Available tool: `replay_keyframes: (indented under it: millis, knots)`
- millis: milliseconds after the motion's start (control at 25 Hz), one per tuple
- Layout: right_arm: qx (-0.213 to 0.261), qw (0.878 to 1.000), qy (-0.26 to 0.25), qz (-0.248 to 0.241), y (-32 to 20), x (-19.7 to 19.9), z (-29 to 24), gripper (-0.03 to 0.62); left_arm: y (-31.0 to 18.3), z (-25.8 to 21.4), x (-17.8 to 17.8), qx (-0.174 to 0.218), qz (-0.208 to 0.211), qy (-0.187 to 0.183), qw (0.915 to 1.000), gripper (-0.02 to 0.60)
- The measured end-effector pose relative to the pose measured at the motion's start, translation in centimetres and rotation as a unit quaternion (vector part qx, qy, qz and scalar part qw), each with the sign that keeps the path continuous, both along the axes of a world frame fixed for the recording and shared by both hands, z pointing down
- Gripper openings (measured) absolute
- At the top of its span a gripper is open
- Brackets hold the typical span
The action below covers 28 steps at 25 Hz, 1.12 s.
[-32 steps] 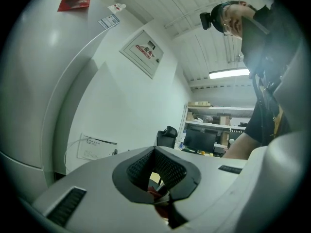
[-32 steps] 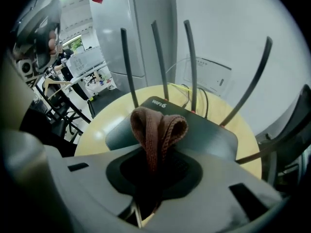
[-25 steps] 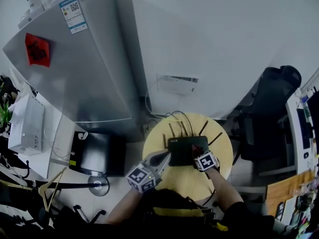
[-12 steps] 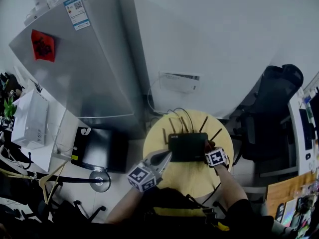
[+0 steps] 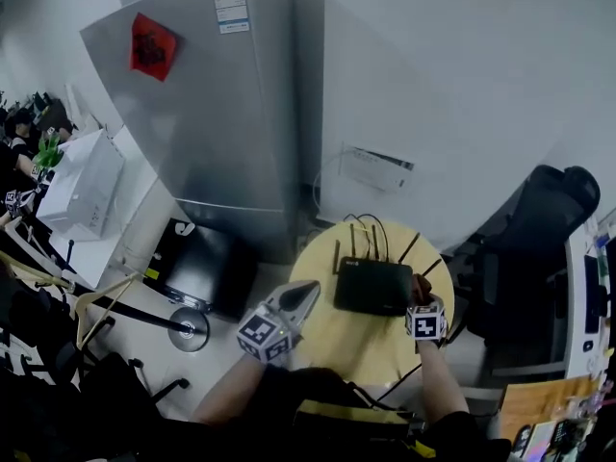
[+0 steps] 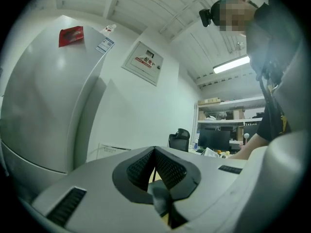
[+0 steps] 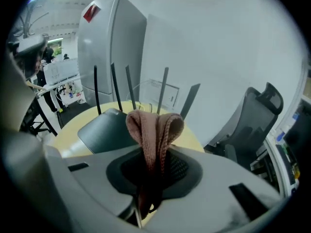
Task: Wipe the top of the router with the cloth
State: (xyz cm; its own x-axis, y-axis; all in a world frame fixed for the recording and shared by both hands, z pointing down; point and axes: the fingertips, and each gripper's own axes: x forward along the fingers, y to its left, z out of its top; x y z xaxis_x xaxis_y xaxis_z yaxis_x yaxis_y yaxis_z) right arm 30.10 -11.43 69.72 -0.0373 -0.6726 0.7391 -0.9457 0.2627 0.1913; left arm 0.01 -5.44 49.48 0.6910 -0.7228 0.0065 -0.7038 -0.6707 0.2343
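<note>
Clamped on a doubled fold of the pinkish-brown cloth [image 7: 154, 130] at the right gripper [image 7: 151, 178]; pressed together on nothing at the left gripper [image 6: 154, 154], parked off the near left rim of the round yellow table [image 5: 332, 340]. Seemingly between strokes, or not yet begun: cloth held just beside the right edge of the black router [image 5: 373, 286], not on its top. To wipe well, probably best to tip the right gripper down, lay the loop flat on the casing, then drag in long, light passes from 1 side to the other, stopping short of the upright antennas [image 7: 129, 89] along the far edge. Worth bracing the casing with the left gripper too, as likely light enough to slide on a smooth tabletop and tug the cables [image 5: 377, 227] behind. Around the table: a tall grey fridge [image 5: 231, 114] to the left, a white wall [image 5: 462, 94] behind, a dark office chair [image 5: 539, 229] to the right.
</note>
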Motion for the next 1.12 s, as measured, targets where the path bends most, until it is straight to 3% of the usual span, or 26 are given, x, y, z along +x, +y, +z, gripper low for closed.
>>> replay_keyframes:
  millis: [160,320,480,640,880,1120]
  knots:
    - [0.060,0.995,-0.082,0.007,1.4,-1.8,-4.3,0.061,0.6,-0.6,-2.9,0.016,-0.020,0.014,0.9996,-0.002]
    - [0.153,0.974,-0.166,-0.006,2.9,-6.0,-10.6,0.061,2.2,-1.8,-6.4,0.035,-0.031,0.031,0.9984,-0.002]
    - [0.221,0.952,-0.211,-0.022,4.8,-11.6,-15.2,0.061,4.8,-3.2,-11.1,0.045,-0.031,0.036,0.9979,-0.002]
    - [0.260,0.939,-0.220,-0.054,7.6,-17.4,-17.6,0.061,7.6,-3.7,-16.7,0.054,-0.030,0.038,0.9974,-0.002]
    - [0.261,0.939,-0.218,-0.055,11.6,-22.0,-17.7,0.061,10.4,-3.2,-21.7,0.053,-0.030,0.058,0.9965,-0.002]
    - [0.248,0.949,-0.187,-0.052,13.0,-20.4,-16.3,0.061,10.9,-2.2,-20.9,0.045,-0.020,0.050,0.9975,-0.002]
